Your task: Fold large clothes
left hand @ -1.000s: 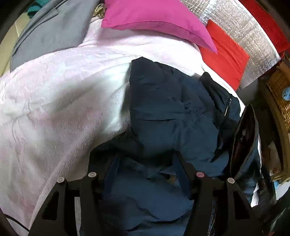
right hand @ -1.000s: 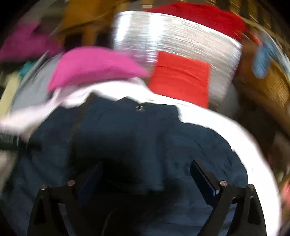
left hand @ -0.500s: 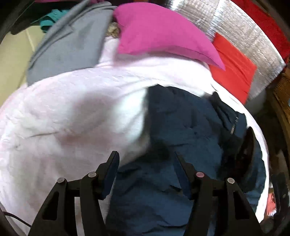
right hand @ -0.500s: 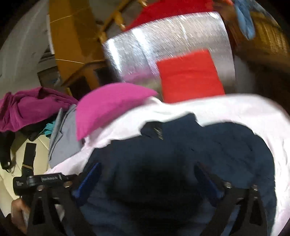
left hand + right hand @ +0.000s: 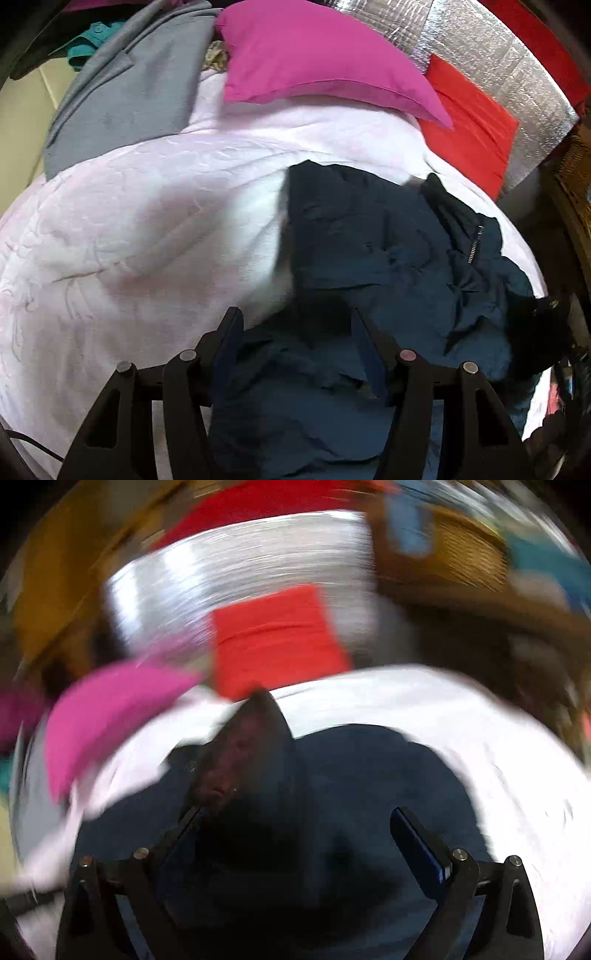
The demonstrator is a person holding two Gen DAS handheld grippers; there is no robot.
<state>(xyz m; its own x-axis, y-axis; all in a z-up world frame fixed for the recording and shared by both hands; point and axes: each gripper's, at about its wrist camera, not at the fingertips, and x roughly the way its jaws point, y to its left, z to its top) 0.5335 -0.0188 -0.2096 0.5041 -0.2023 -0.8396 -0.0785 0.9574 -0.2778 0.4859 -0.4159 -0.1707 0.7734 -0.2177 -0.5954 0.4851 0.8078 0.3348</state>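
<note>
A navy jacket (image 5: 388, 251) lies crumpled on a pale pink blanket (image 5: 147, 221), its zip showing at the right. My left gripper (image 5: 297, 339) hovers over the jacket's near edge, jaws apart, cloth lying under and between them without being pinched. The right wrist view is badly blurred by motion. There my right gripper (image 5: 295, 812) stands wide open over the jacket (image 5: 369, 768). A dark flap with brownish lining (image 5: 243, 753) rises just ahead of its left finger, and the right pad (image 5: 417, 842) is bare.
A magenta pillow (image 5: 314, 55), a red cushion (image 5: 472, 122) and a silver foil panel (image 5: 498, 48) line the far side. A grey garment (image 5: 129, 92) and a teal one (image 5: 88, 40) lie at the far left. A wicker basket (image 5: 461, 554) stands at the right.
The left gripper has drawn back from the jacket, so the cloth no longer bunches up between its fingers. The right gripper has swung and rolled sideways, and a jacket flap now stands before it.
</note>
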